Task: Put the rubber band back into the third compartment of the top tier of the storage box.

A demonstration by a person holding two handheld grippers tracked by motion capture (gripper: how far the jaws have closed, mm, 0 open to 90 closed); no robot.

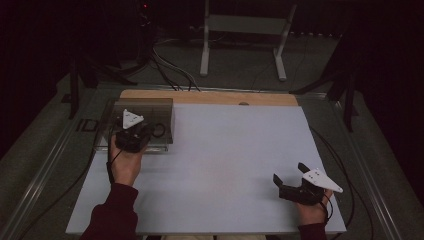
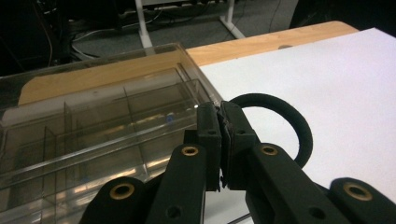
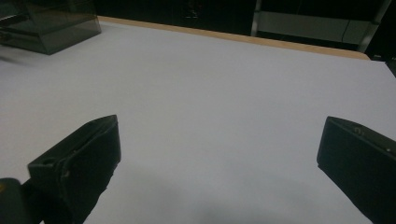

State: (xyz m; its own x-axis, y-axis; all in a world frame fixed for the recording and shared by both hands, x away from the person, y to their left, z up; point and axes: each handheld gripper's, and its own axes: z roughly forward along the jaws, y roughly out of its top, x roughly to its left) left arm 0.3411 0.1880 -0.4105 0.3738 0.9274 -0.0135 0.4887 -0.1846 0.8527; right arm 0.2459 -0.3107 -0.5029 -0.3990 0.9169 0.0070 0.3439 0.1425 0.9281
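My left gripper (image 1: 148, 129) (image 2: 222, 114) hangs at the near right part of a clear plastic compartment box (image 1: 150, 106) (image 2: 93, 126). Its jaws are shut on a black fabric-like ring (image 2: 292, 123) (image 1: 159, 130), pinching the band's near side. The ring's loop sticks out to the right, over the white sheet just past the box's corner. Whether the ring touches the box I cannot tell. My right gripper (image 1: 289, 172) (image 3: 219, 140) rests low over the sheet at the near right, jaws wide open with nothing between them.
A white sheet (image 1: 225, 160) covers most of the wooden table (image 1: 210, 97). The box has several bare compartments and shows far off in the right gripper view (image 3: 51, 28). Beyond the table stand a white frame (image 1: 245, 30) and cables on a dark floor.
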